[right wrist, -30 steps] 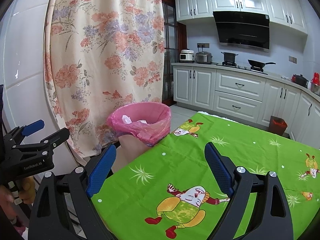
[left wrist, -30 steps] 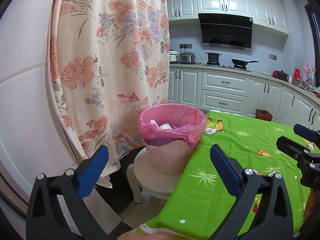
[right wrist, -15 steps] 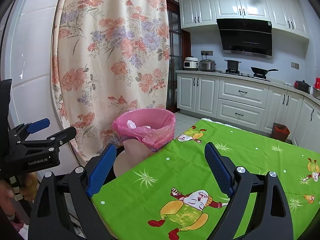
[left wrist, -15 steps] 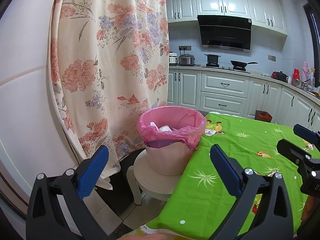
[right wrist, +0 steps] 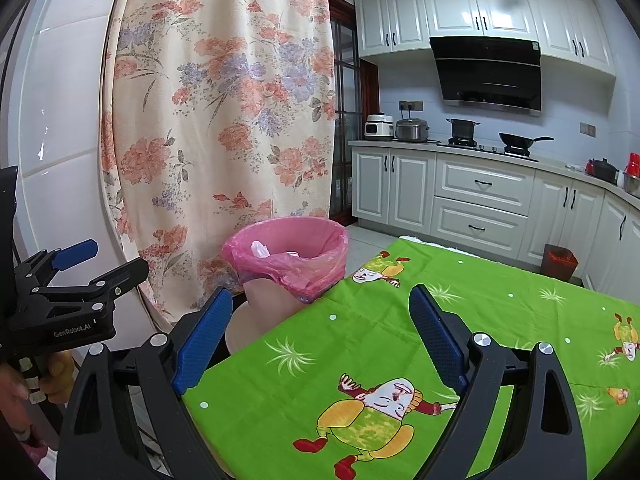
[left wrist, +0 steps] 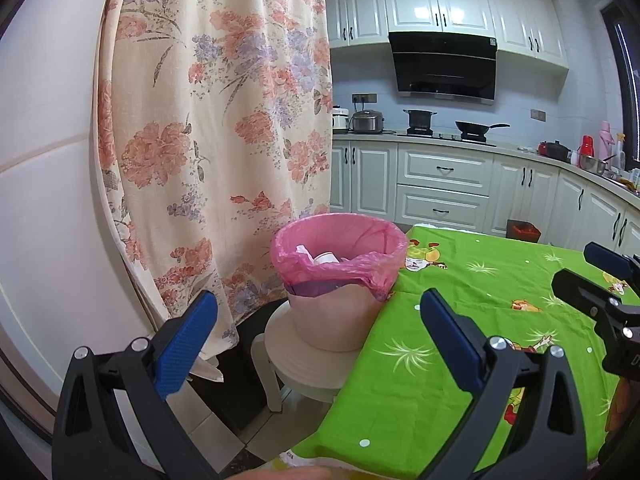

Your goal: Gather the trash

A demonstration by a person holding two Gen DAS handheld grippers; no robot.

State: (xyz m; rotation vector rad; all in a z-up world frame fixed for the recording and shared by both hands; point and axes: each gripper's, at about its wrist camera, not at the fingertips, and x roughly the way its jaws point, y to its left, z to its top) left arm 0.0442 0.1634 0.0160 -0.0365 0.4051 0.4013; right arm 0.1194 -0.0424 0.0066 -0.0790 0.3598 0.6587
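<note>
bright, even indoor light | sharp | fisheye warp + dark corners

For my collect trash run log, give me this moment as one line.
left gripper: open, empty | right gripper: open, empty | pink-lined round plastic bin: on white stool, white scraps inside | green cartoon tablecloth: no trash seen

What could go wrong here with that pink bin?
The bin sits on a small round stool beside the table edge, so a push from either open gripper might tip it. The pink liner hangs loosely over the rim and could slip inward if tugged.
</note>
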